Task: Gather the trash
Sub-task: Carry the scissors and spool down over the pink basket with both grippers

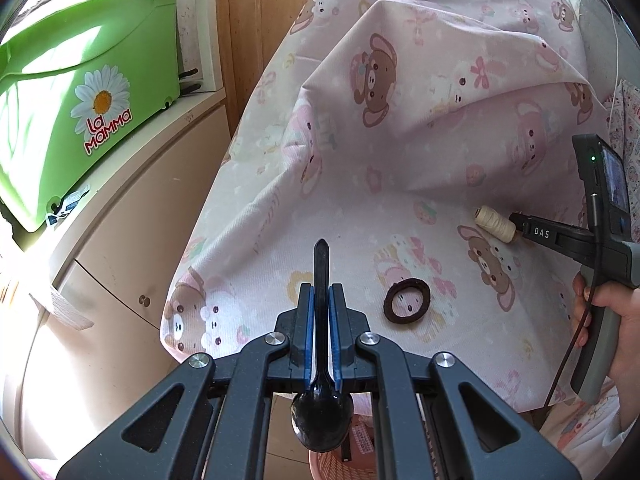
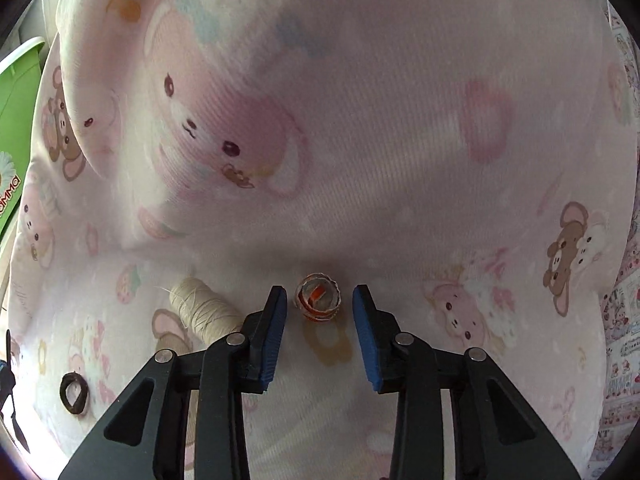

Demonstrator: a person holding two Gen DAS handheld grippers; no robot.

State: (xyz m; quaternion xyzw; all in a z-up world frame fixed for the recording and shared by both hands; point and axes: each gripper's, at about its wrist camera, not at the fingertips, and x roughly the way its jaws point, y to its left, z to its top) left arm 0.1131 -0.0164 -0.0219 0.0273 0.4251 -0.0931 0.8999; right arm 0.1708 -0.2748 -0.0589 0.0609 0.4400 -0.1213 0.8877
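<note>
My left gripper [image 1: 321, 296] is shut on a black plastic spoon [image 1: 321, 396], handle pointing forward, bowl near the camera, held above the bed's edge. My right gripper [image 2: 320, 300] is open, its fingertips on either side of a small curled orange-and-white scrap of wrapper [image 2: 319, 299] lying on the pink cartoon bedsheet [image 2: 360, 140]. The right gripper also shows in the left wrist view [image 1: 520, 222], low over the sheet next to the thread spool.
A cream thread spool [image 2: 202, 310] lies just left of the right gripper, also seen in the left wrist view [image 1: 495, 224]. A dark hair tie [image 1: 407, 301] lies on the sheet. A green bucket [image 1: 72, 92] sits on a cabinet [image 1: 132, 248]. A pink basket [image 1: 344, 466] is below.
</note>
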